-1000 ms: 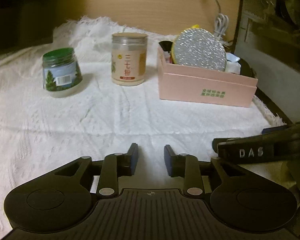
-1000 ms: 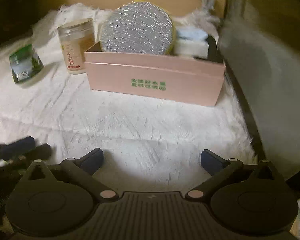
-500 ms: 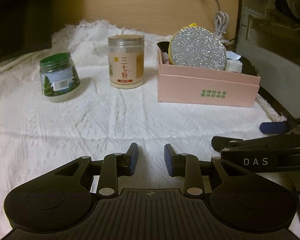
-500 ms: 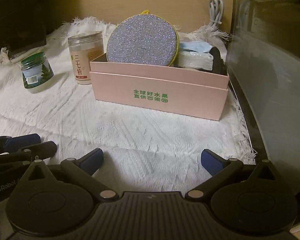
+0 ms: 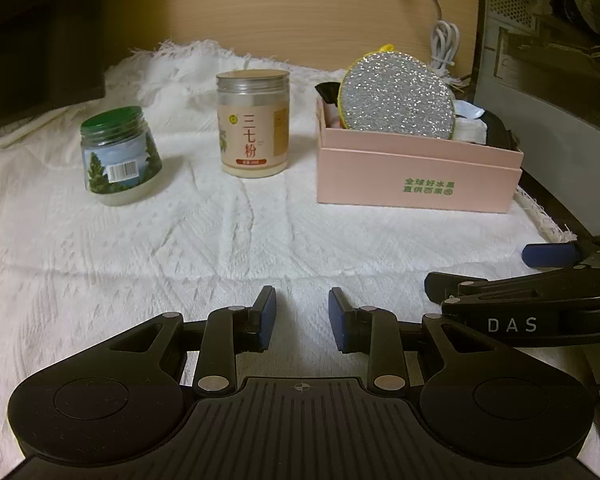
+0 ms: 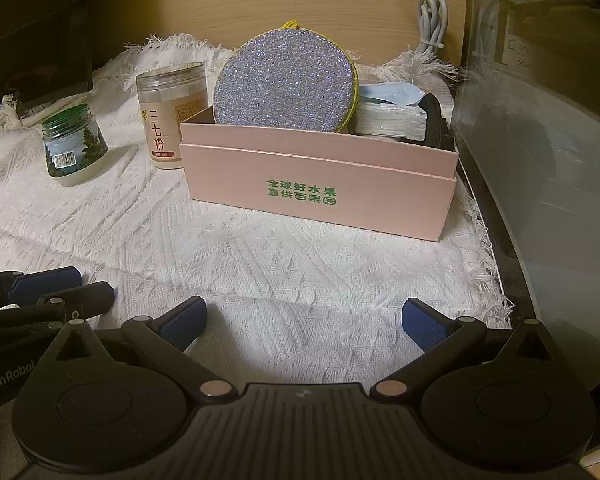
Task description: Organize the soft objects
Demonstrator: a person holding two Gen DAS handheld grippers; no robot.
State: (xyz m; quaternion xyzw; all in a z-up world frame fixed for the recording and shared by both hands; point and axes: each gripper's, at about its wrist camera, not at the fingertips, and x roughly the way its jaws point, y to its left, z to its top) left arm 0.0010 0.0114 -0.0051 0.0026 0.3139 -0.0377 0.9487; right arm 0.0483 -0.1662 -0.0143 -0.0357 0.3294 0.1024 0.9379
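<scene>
A pink box (image 6: 320, 196) (image 5: 416, 184) stands on the white cloth at the right. In it a round silver scrub pad (image 6: 284, 84) (image 5: 398, 94) stands upright, beside a pack of white and blue masks (image 6: 392, 116) and a dark soft item (image 6: 438, 120). My left gripper (image 5: 302, 314) hovers low over the near cloth, its jaws a narrow gap apart and empty. My right gripper (image 6: 304, 320) is wide open and empty, in front of the box. Each gripper shows at the edge of the other's view.
A green-lidded jar (image 5: 118, 156) (image 6: 74, 146) and a taller beige jar (image 5: 254, 118) (image 6: 168, 114) stand left of the box. A wooden wall with a white cable (image 6: 432, 26) is behind. A grey computer case (image 6: 540, 120) borders the right.
Both grippers have drawn back from the box and steadied; the right view was blurred and closer a second ago. Neither gripper's jaws have changed.
</scene>
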